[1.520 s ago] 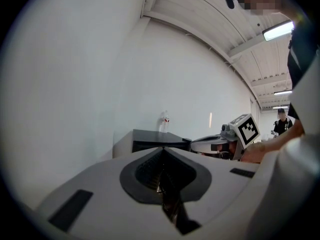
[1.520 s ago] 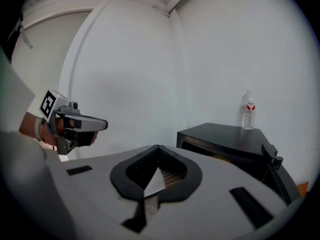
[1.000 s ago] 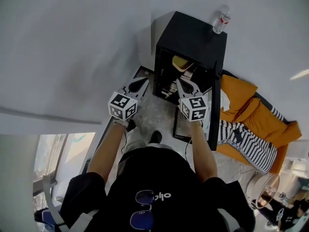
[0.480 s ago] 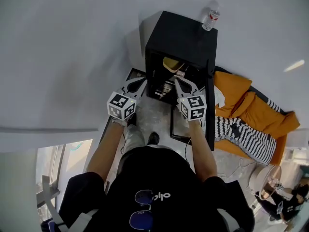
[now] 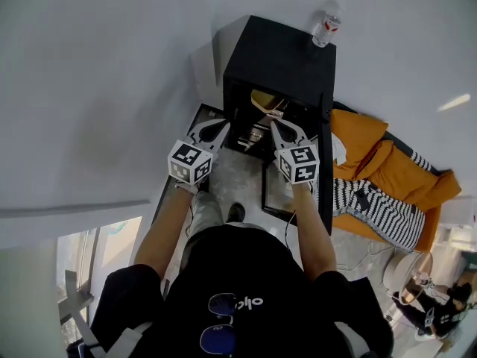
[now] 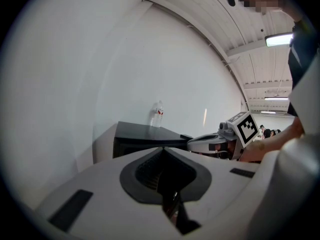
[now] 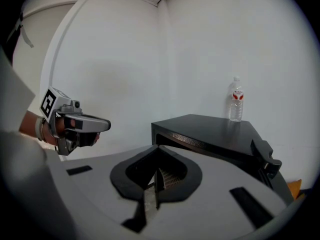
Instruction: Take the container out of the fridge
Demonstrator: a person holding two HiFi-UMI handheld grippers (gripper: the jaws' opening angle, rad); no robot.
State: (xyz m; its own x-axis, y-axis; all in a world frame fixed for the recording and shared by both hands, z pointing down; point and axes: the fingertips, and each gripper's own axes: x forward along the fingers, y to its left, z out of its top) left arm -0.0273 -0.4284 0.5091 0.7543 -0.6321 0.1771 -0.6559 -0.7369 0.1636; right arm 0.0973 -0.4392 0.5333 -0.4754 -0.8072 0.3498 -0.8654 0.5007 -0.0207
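Observation:
A black mini fridge (image 5: 279, 58) stands against the white wall with its door (image 5: 326, 166) swung open to the right. A yellow container (image 5: 263, 100) shows on the upper shelf inside. My left gripper (image 5: 220, 127) hangs just in front of the opening's left edge, jaws together and empty. My right gripper (image 5: 273, 124) points into the opening just below the container, also shut and empty. In the left gripper view the fridge (image 6: 145, 134) lies ahead of the left gripper (image 6: 162, 151). In the right gripper view the right gripper (image 7: 159, 149) faces the fridge (image 7: 210, 136).
A water bottle (image 5: 326, 22) stands on the fridge top at the back right. An orange cushion (image 5: 387, 162) with a striped cloth (image 5: 376, 211) lies right of the door. A dark-framed mat (image 5: 223, 170) covers the floor before the fridge. A window (image 5: 97, 259) is at lower left.
Both grippers have edged nearer to the fridge opening over the last second, and the view has shifted a little. Both stay shut and empty.

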